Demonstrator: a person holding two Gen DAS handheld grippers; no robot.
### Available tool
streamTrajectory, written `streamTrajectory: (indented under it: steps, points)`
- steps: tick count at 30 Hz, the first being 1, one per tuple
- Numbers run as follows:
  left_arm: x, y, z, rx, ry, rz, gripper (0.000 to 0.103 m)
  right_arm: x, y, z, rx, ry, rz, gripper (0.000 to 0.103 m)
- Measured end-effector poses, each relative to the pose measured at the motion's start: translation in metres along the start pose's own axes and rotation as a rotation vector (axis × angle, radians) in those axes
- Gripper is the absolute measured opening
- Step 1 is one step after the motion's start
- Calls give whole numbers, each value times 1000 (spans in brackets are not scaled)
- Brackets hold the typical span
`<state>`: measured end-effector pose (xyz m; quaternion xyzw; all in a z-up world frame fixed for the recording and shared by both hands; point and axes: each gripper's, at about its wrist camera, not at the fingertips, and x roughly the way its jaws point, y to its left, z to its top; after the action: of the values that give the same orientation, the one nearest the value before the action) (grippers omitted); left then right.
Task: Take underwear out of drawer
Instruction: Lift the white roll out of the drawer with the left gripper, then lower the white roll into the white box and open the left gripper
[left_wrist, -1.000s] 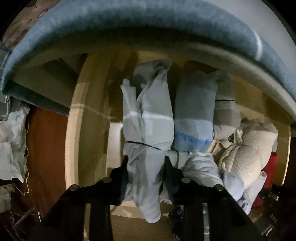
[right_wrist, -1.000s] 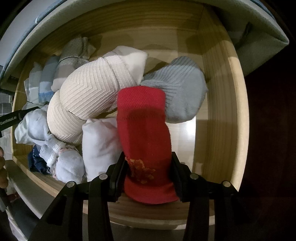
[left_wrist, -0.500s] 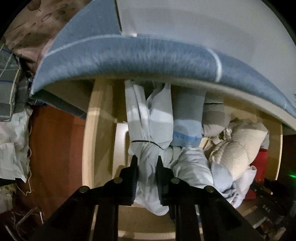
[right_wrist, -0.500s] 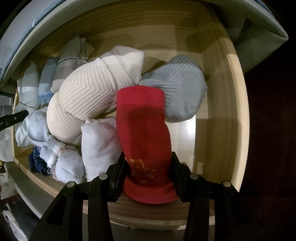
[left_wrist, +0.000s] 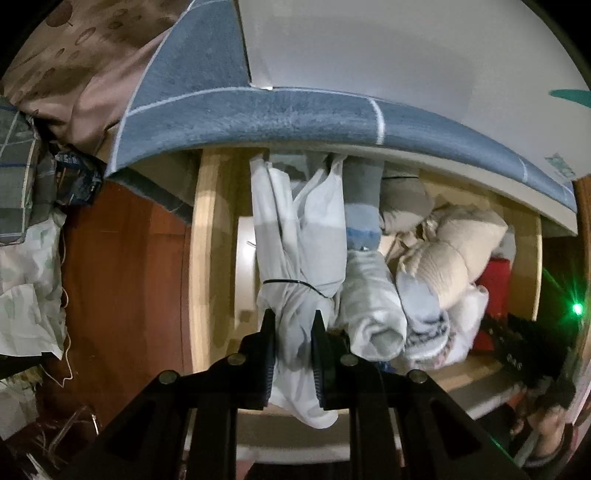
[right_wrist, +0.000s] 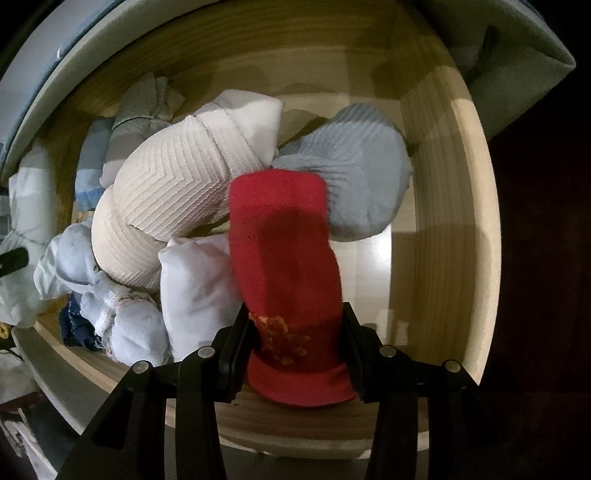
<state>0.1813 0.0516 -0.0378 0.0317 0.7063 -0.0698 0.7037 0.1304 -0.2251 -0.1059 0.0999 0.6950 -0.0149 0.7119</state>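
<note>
Below, left tongs (left_wrist: 291, 354) pinching pale tied bundle (left_wrist: 299, 258), right tongs (right_wrist: 295, 343) pinching red roll (right_wrist: 284, 258), wooden drawer (right_wrist: 443, 221)

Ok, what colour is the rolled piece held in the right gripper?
Red, with a small orange-yellow motif near the jaws; the red roll shows best in the right wrist view.

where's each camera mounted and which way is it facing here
Left wrist: sits on the left gripper, looking down its fingers into the wooden drawer; the jaws pinch a white bundle tied with a black band.
Right wrist: sits on the right gripper, looking down into the same drawer; its jaws clamp a red rolled garment.
Shared: the drawer, the cream ribbed roll and the red garment, seen at the left view's right edge.
</note>
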Motion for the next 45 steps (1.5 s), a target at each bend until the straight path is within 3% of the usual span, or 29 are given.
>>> streamTrajectory:
  steps: [10, 17, 23, 28, 33, 39, 45]
  points:
    - [-36, -1, -21, 49, 7, -14, 17, 3, -4, 0, -11, 3, -29, 42]
    - [-68, -1, -46, 86, -40, -26, 17, -2, -2, -1, -6, -4, -36, 40]
    - [-105, 0, -63, 111, -122, -32, 17, -1, 10, -3, -10, -6, -50, 39]
    - [-154, -1, -67, 128, -257, -49, 17, -4, 7, -5, -5, -7, -44, 39]
    - [-210, -1, -52, 122, -422, -82, 17, -4, 7, -5, -10, -8, -50, 39]
    - [-261, -14, -6, 124, -633, -95, 17, -5, 8, -5, -10, -8, -51, 39]
    - [-253, -30, 60, 119, -662, -82, 17, -5, 10, -5, -18, -8, -57, 39]
